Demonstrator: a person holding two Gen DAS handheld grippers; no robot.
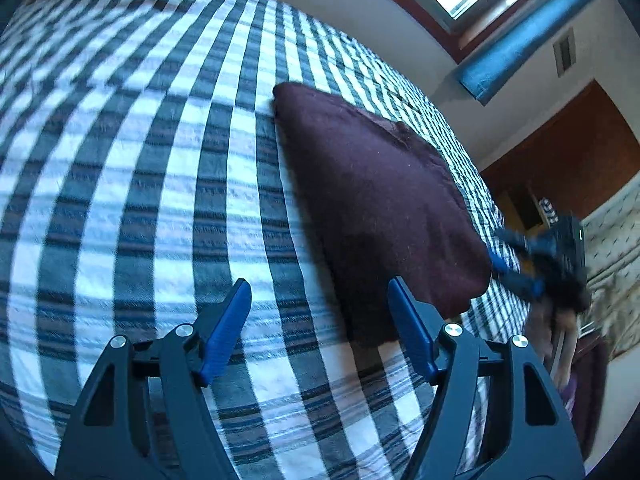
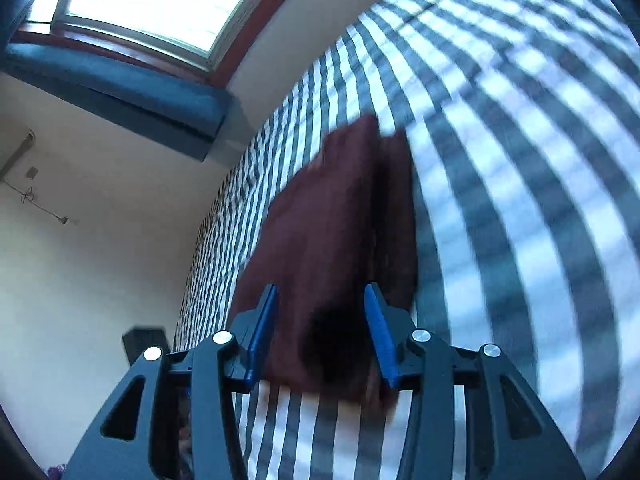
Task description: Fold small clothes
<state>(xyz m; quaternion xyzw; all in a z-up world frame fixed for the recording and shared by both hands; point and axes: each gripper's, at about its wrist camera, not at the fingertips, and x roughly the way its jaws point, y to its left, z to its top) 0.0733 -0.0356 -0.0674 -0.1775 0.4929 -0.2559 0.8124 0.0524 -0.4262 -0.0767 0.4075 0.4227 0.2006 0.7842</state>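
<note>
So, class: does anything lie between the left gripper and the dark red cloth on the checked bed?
Nothing visible does. The left gripper, jaws open, faces the maroon cloth across bare checked bedcover.

We count one dark maroon garment [image 1: 376, 208], folded, lying just ahead of both grippers on one checked bedspread [image 1: 132, 168]. We count two grippers: the left gripper [image 1: 320, 300], its two blue fingers spread with nothing between them, and the right gripper [image 2: 320, 304], also with two blue fingers, spread around the near end of the garment [image 2: 332, 232]. From the left wrist we see the right gripper [image 1: 516, 268] far off to the right. We count one window [image 2: 160, 4] above and to the left of the right gripper.
</note>
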